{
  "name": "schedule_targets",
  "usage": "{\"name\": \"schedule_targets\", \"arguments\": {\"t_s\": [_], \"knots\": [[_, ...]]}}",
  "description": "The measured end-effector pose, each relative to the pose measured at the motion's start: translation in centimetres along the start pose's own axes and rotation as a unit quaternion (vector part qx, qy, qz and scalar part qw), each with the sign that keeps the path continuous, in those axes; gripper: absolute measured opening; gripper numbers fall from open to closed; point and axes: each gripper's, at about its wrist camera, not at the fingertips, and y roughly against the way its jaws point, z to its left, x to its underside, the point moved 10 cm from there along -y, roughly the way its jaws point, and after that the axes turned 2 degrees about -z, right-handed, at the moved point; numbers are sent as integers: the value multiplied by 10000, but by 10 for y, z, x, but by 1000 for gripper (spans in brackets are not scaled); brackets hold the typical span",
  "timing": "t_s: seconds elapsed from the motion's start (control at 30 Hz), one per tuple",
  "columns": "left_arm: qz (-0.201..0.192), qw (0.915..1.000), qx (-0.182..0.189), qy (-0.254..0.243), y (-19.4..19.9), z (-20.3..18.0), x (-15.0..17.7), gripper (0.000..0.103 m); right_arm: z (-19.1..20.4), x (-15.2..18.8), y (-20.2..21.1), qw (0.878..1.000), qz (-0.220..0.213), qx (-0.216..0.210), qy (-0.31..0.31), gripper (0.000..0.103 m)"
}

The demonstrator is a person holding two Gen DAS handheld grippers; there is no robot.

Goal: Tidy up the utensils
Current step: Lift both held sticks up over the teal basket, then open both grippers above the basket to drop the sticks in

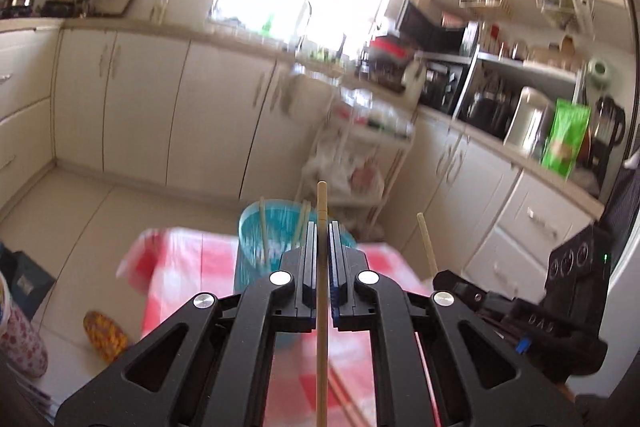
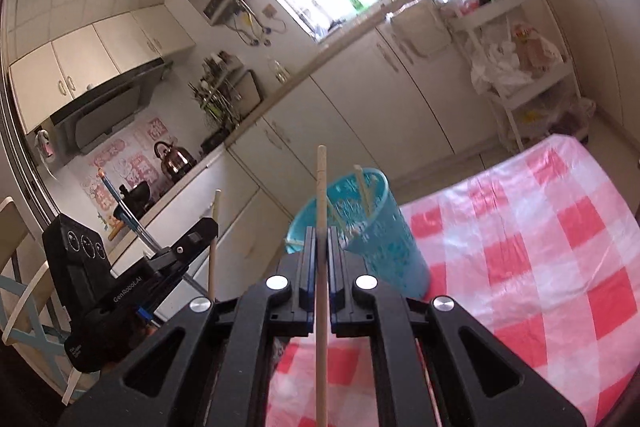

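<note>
My left gripper (image 1: 322,227) is shut on a wooden chopstick (image 1: 322,327) that runs up between its jaws, its tip above them. My right gripper (image 2: 321,231) is shut on another wooden chopstick (image 2: 321,327) the same way. A teal perforated utensil cup (image 1: 256,247) stands on the table just beyond the left gripper; it holds a few chopsticks. In the right wrist view the cup (image 2: 384,251) stands just right of the gripper tips. The right gripper (image 1: 448,277) with its chopstick (image 1: 426,243) shows at the right of the left wrist view; the left gripper (image 2: 204,227) shows at the left of the right wrist view.
The table has a red and white checked cloth (image 2: 540,247). More chopsticks (image 1: 344,399) lie on it below the left gripper. Cream kitchen cabinets (image 1: 132,107), a white trolley (image 1: 360,163) and a chair (image 2: 24,291) surround the table.
</note>
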Motion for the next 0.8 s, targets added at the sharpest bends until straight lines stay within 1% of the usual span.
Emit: {"name": "schedule_targets", "arguments": {"t_s": [0.07,0.17,0.27,0.4,0.53,0.7,0.8], "knots": [[-357,9994,10,-3,-3,-3,-28,5,13,-23,-9,9994,-323,-25,98,6],[-724,9974,-25,6,-13,-5,-59,5,24,-57,-24,9965,-810,55,215,6],[-932,9956,-109,64,-24,0,-81,5,29,-79,-42,9938,-1069,179,257,6],[-1190,9920,-278,302,-45,13,-97,5,30,-100,-67,9901,-1320,308,367,6],[-1366,9881,-418,563,-64,28,-104,5,26,-104,-84,9874,-1436,436,495,6],[-1507,9836,-592,791,-83,42,-97,5,17,-96,-104,9863,-1391,564,683,6],[-1502,9831,-662,813,-94,45,-88,5,11,-86,-114,9860,-1320,638,798,6]]}}
